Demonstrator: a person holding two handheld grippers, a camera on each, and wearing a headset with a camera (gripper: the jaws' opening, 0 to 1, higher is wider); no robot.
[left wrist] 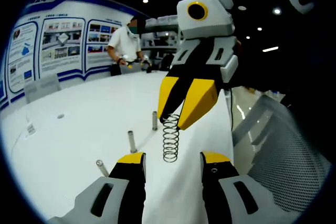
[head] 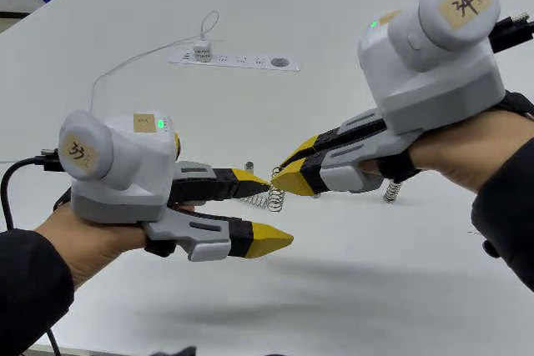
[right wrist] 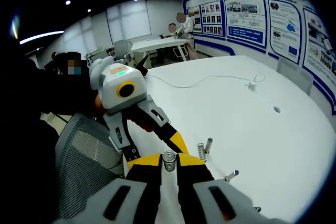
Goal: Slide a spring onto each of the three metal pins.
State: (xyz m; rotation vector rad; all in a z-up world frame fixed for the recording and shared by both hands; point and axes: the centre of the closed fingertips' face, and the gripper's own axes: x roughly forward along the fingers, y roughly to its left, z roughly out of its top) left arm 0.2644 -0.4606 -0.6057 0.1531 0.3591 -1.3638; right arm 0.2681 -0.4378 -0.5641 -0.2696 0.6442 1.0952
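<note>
My right gripper [head: 277, 179] is shut on the top end of a steel spring [left wrist: 170, 137], which hangs just above the white table. In the right gripper view that spring [right wrist: 169, 160] sits end-on between the yellow tips. My left gripper [head: 280, 211] stands open right in front of it, holding nothing; its tips [left wrist: 173, 157] flank the spring's lower end without touching it. Three short metal pins [left wrist: 155, 120] [left wrist: 132, 141] [left wrist: 102, 167] stand bare in a row to the left of the spring. Another spring [right wrist: 200, 150] lies beside one pin [right wrist: 208, 144].
A further spring [head: 392, 191] stands on the table under my right hand. A white power strip [head: 242, 61] with a plugged charger and cable lies at the back. A mesh chair [left wrist: 273, 145] stands off the table edge; a person [left wrist: 126, 45] stands far behind.
</note>
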